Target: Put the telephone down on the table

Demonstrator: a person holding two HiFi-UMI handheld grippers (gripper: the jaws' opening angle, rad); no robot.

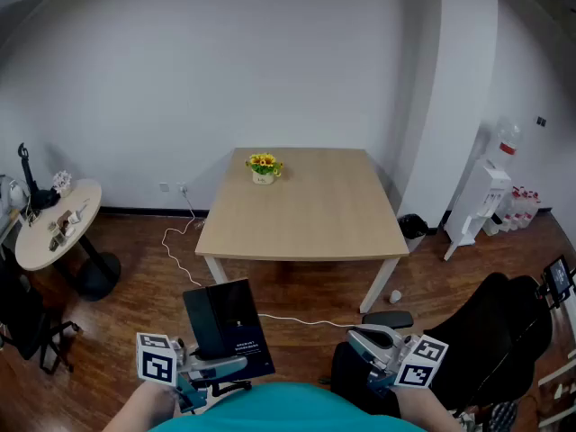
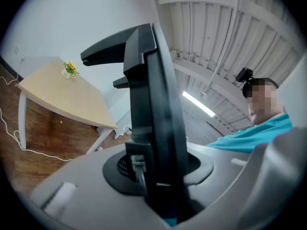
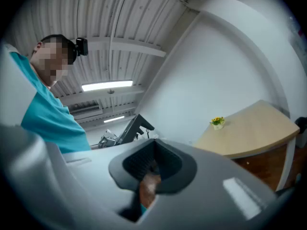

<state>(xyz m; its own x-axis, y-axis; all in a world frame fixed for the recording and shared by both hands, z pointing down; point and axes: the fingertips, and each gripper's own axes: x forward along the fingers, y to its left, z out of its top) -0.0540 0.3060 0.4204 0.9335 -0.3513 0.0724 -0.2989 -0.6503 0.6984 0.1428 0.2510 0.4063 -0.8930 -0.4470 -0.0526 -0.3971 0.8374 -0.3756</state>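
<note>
Tongs: left tongs (image 1: 219, 365) clamped on the lower edge of the phone (image 1: 229, 329), jaws tight on both faces; right tongs (image 1: 372, 342) closed, nothing between the jaws
Phone: black, flat, held tilted in the air over the wood floor (image 1: 144, 282), at 6 o'clock from the table (image 1: 306, 214), well apart from it
Table: light wood, square, at 12 o'clock from the person
Flowers (image 1: 263, 166): yellow, in a small pot, on the table's far side at 11 o'clock
Cable (image 1: 180, 261): white, on the floor by the table's left leg
Round table (image 1: 54, 234): at 9 o'clock, cluttered
Chair (image 1: 490, 331): black, at 4 o'clock
Water dispenser (image 1: 481, 196): at 2 o'clock, by the wall
</note>
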